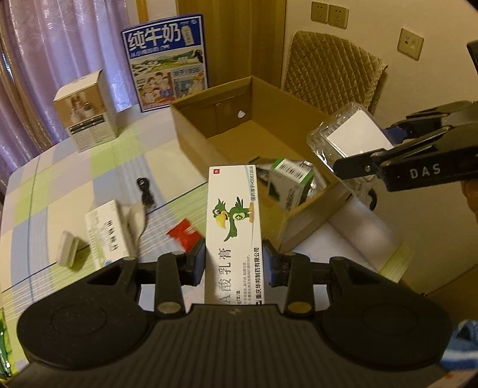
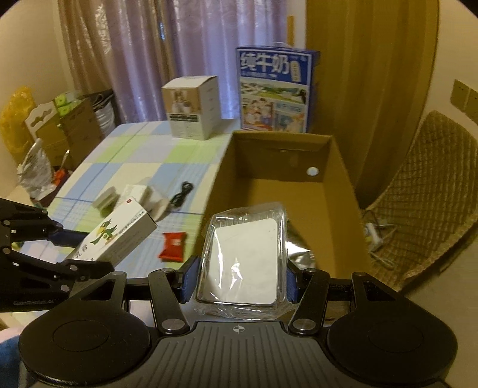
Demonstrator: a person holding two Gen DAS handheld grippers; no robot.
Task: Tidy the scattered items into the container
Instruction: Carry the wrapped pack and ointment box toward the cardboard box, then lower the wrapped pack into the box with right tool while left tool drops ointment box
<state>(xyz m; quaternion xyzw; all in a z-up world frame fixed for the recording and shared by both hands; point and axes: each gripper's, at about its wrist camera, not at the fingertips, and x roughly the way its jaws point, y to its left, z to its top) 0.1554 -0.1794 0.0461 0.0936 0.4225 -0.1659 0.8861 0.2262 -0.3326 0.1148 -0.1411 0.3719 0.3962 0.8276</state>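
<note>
gripping ointment box (image 1: 234,221), red packet (image 1: 184,234) possibly foil, cardboard box (image 1: 191,131) beyond

Dim, warm yellow indoor light; no hard shadows. Fisheye bends edges, black vignette at corners. Motion blur on red packet (image 2: 173,245) and bench (image 1: 59,191) items toward 9 o'clock. Glare on plastic tray (image 2: 243,262).

Lilac curtains (image 2: 143,59), cream wall with sockets (image 1: 328,13), quilted chair (image 1: 331,74), checked tablecloth (image 2: 134,155), dim warm light.
</note>
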